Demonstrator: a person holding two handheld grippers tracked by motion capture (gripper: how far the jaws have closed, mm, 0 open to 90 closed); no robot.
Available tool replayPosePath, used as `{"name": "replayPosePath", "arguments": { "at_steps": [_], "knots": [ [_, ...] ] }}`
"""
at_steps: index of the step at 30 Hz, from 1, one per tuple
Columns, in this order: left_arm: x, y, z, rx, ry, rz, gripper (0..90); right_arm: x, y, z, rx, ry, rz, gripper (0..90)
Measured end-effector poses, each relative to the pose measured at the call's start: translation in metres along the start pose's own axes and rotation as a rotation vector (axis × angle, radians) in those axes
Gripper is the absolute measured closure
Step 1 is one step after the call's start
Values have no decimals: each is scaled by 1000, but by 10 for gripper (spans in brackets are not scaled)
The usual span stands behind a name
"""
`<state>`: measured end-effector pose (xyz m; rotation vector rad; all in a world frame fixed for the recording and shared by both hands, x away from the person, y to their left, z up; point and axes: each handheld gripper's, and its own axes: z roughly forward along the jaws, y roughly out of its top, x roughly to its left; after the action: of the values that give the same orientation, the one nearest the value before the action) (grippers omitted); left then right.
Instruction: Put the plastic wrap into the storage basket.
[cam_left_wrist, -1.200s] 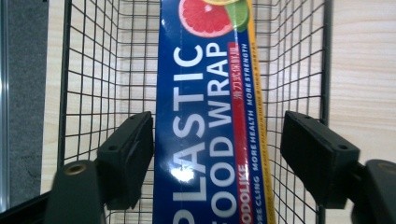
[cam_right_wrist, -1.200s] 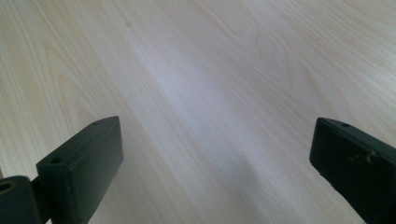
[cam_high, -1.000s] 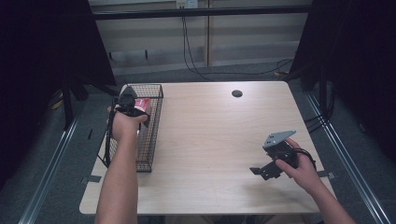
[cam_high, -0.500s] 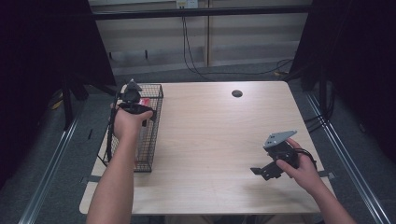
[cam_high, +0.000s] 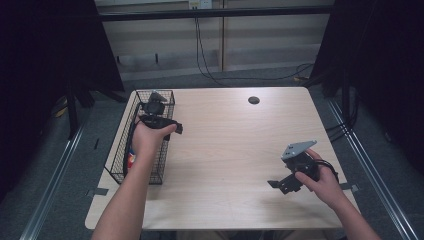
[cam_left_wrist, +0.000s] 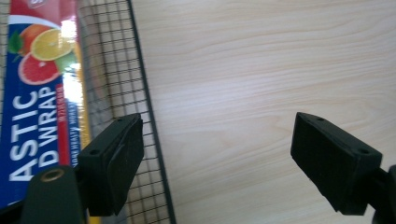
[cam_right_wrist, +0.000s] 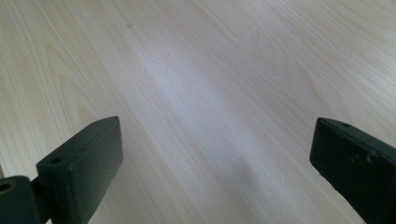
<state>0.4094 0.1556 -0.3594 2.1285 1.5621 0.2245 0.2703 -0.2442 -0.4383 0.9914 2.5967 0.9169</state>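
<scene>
**High view: left gripper over the basket rim, plastic wrap box inside**

I hold the left gripper (cam_high: 176, 128) above the right rim of the wire basket (cam_high: 118, 150); its jaws have just been opening and stand apart, nothing between them. The plastic wrap box (cam_left_wrist: 39, 93) lies in the basket. My right gripper (cam_high: 274, 184) hovers over the bare table (cam_high: 235, 145), jaws apart.

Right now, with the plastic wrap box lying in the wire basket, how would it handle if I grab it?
The plastic wrap box looks like long, flat-sided cardboard, so probably stiff, light and unlikely to roll. Its glossy print may be slightly slippery. Lying against the wire basket wall, it could snag on lifting.
</scene>
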Motion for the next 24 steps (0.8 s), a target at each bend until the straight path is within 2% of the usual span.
{"name": "replayPosePath", "arguments": {
  "at_steps": [2, 3, 5, 11, 14, 17, 19, 20, 21, 22, 24],
  "knots": [
    [-5, -1, 0, -7, -12, 14, 175, 0, 0, 0, 1, -3, 4, 26],
    [-11, -2, 2, -11, -34, 21, 175, 0, 0, -1, 2, 2, 7, 26],
    [-14, -3, 3, -8, -41, 35, 175, 0, 0, -1, 1, 1, 6, 26],
    [-36, -7, 10, -26, -92, 79, 171, -1, -2, 0, 4, 0, 7, 26],
    [-44, -9, 12, -36, -110, 98, 170, -1, -3, -1, 8, -2, 8, 26],
    [-49, -11, 13, -43, -109, 118, 170, -2, -3, 0, 10, -11, 2, 26],
    [-53, -14, 15, -47, -120, 127, 170, -2, -4, 0, 14, -6, 19, 26],
    [-59, -17, 18, -55, -125, 143, 170, -2, -4, 1, 14, -15, 7, 26],
    [-59, -17, 18, -55, -125, 143, 170, -3, -4, 1, 8, -7, 6, 26],
    [-65, -21, 21, -59, -141, 150, 169, -2, -4, 1, 12, -7, 14, 26],
    [-70, -25, 24, -62, -147, 165, 168, -2, -5, 2, 10, -6, 8, 27]
  ]
}}
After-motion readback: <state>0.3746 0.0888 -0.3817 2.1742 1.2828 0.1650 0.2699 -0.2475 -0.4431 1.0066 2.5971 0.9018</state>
